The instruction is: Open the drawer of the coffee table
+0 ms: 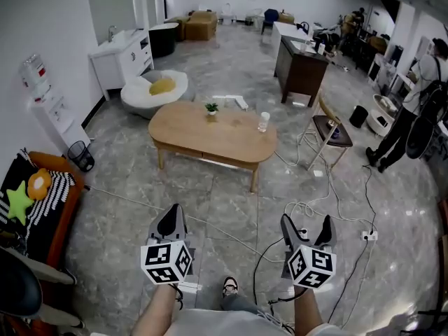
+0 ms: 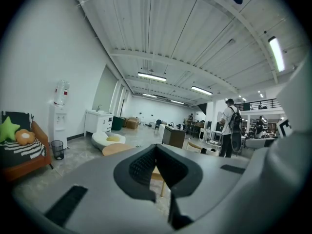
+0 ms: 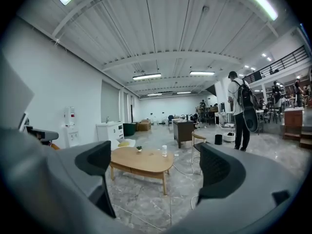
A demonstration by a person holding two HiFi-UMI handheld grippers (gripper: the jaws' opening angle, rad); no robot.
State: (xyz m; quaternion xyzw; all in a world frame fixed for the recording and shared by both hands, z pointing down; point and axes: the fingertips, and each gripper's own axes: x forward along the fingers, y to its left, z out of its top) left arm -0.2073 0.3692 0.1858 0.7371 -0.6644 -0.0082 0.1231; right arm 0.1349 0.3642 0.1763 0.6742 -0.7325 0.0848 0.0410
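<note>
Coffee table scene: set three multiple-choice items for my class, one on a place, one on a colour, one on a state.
1. Where does the potted plant stand?
A on a windowsill
B on the coffee table
C on a shelf

2. What colour is the coffee table's top?
A black
B white
C light wood

3. How do the jaws of the right hand-held gripper stand?
A apart and empty
B shut on a mug
C shut on a drawer handle

Answers:
1 B, the plant sits near the far edge of the tabletop.
2 C, the oval top is pale wood in the head view.
3 A, the right gripper view shows a wide gap between the jaws, with the table seen through it.
</note>
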